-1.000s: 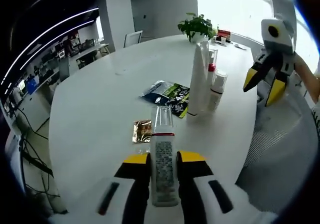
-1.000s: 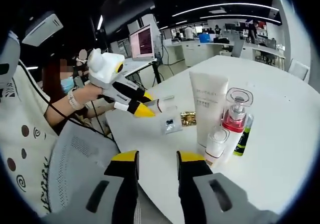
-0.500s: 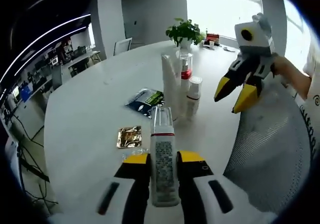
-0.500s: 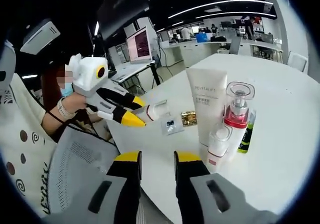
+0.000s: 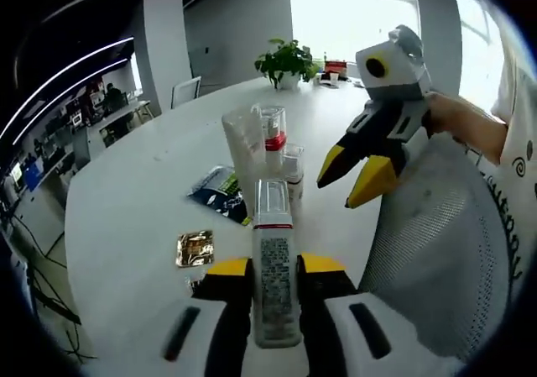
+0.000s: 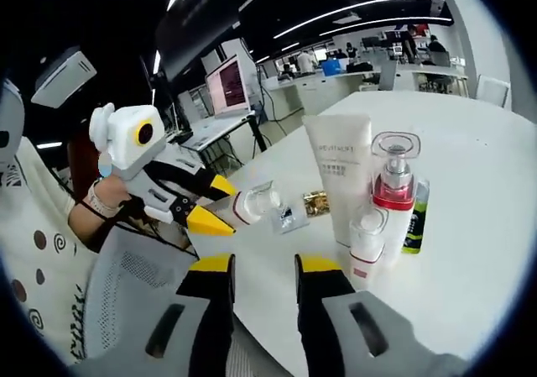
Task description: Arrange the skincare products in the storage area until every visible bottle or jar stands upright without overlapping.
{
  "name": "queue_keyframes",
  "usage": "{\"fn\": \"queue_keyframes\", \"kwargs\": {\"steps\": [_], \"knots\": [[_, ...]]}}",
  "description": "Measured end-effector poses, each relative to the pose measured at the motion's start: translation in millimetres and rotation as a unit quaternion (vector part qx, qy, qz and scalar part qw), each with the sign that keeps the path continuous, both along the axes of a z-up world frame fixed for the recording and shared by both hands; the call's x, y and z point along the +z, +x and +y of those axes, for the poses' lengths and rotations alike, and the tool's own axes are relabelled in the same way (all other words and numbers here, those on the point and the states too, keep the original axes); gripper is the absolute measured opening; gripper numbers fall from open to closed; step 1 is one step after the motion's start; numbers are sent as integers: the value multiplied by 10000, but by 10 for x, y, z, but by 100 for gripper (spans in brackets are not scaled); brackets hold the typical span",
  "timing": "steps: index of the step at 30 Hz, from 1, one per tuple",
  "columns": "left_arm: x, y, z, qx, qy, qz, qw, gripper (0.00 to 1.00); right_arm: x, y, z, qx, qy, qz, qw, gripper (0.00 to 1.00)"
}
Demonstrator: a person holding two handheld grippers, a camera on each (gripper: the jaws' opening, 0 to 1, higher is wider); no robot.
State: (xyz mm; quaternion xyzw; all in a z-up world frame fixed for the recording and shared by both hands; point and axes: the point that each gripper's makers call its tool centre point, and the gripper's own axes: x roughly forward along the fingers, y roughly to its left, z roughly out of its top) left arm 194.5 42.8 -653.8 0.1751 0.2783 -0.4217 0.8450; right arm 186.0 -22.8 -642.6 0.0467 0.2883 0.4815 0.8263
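My left gripper (image 5: 275, 269) is shut on a white bottle (image 5: 273, 226) with a clear cap and a red band, held lying along the jaws above the table's near edge. Ahead of it stand a white tube (image 5: 242, 146), a red-collared pump bottle (image 5: 271, 129) and a small white bottle (image 5: 292, 167), close together. My right gripper (image 6: 264, 266) is open and holds nothing, off the table edge over a chair. From there I see the tube (image 6: 340, 171), pump bottle (image 6: 393, 180), small bottle (image 6: 367, 241) and a green tube (image 6: 413, 217), with the left gripper (image 6: 201, 205) bringing its bottle (image 6: 252, 202) in from the left.
On the white round table (image 5: 126, 184) lie a dark green sachet (image 5: 216, 188) and a gold sachet (image 5: 195, 247); a clear sachet (image 6: 288, 217) lies nearby. A potted plant (image 5: 285, 58) stands at the far side. A grey mesh chair back (image 5: 436, 251) sits by the table edge.
My left gripper has carried the bottle closer to the standing products. The right gripper stays open and looms nearer in the left gripper view.
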Motion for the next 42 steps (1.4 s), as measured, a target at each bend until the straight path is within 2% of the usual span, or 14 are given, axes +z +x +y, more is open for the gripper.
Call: {"fn": "queue_keyframes", "kwargs": {"steps": [2,5,6,7,8,9,12,16,18,20,23,30,38,42], "knots": [[15,-24,-27,-34,-30,-3,10000,19,2,-14,11,-25,168,154,9997,30],[33,-58,-73,-109,-76,-31,9999,19,-46,-6,16,-77,132,161,9998,31],[41,-67,-90,-145,-80,-54,9998,19,-33,-12,34,-118,270,231,9993,31],[52,-74,-106,-182,-81,-87,9998,19,22,-11,69,-224,643,407,9968,31],[60,-79,-116,-196,-86,-106,9997,19,36,-13,77,-225,726,438,9961,30],[70,-72,-118,-199,-113,-123,9997,19,93,3,87,-362,1148,640,9907,29],[109,-88,-146,-231,-177,-158,9995,19,125,10,93,-465,1577,847,9827,30],[153,-116,-195,-302,-204,-203,9991,19,116,-33,126,-425,1802,1003,9776,31],[160,-122,-209,-336,-227,-224,9989,19,193,6,135,-584,2133,1012,9700,31],[189,-136,-233,-372,-253,-243,9987,19,225,5,131,-638,2334,1194,9629,31],[234,-158,-277,-432,-307,-279,9982,19,239,20,130,-653,2364,1167,9624,29],[296,-194,-385,-491,-567,-247,9969,19,337,60,141,-760,2647,1180,9541,26],[309,-181,-417,-453,-649,-262,9965,19,394,77,138,-795,2851,1226,9473,22],[274,-162,-437,-438,-586,-273,9969,19,427,75,145,-853,2817,1137,9489,21]]}}
